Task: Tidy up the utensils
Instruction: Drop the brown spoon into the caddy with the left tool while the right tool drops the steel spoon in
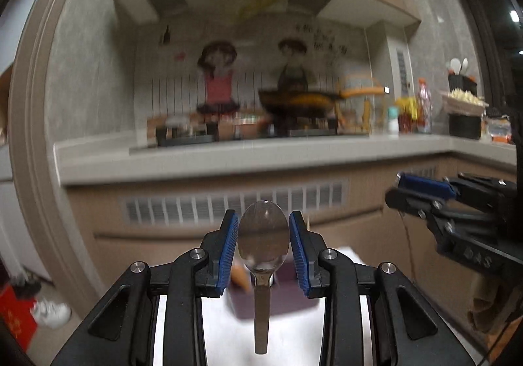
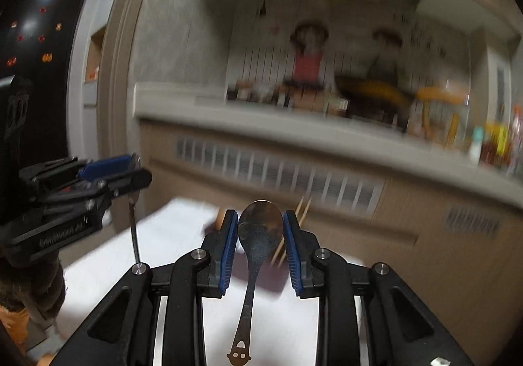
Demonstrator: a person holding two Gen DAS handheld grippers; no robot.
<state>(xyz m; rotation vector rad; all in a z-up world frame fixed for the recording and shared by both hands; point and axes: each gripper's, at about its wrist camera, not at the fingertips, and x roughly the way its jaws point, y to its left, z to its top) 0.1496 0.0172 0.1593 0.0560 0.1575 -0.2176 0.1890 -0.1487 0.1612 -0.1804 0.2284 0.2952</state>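
My left gripper [image 1: 263, 217] is shut on the bowl of a shiny steel spoon [image 1: 261, 307], whose flat handle hangs back toward the camera. In the right wrist view this left gripper [image 2: 142, 168] sits at the left, with the spoon handle [image 2: 134, 235] dangling below it. My right gripper [image 2: 260, 215] is shut on the bowl of a darker spoon [image 2: 248, 294] with a smiling face at its handle end. The right gripper [image 1: 394, 188] also shows at the right edge of the left wrist view. Both are held high above a white table [image 2: 183, 245].
A dark purple holder [image 1: 287, 297] lies on the table below, with wooden chopsticks [image 2: 302, 210] and an orange item [image 1: 240, 274] by it. Ahead runs a grey kitchen counter [image 1: 228, 160] with a wok [image 1: 297, 101], bottles [image 1: 423, 111] and a black utensil pot [image 1: 462, 81].
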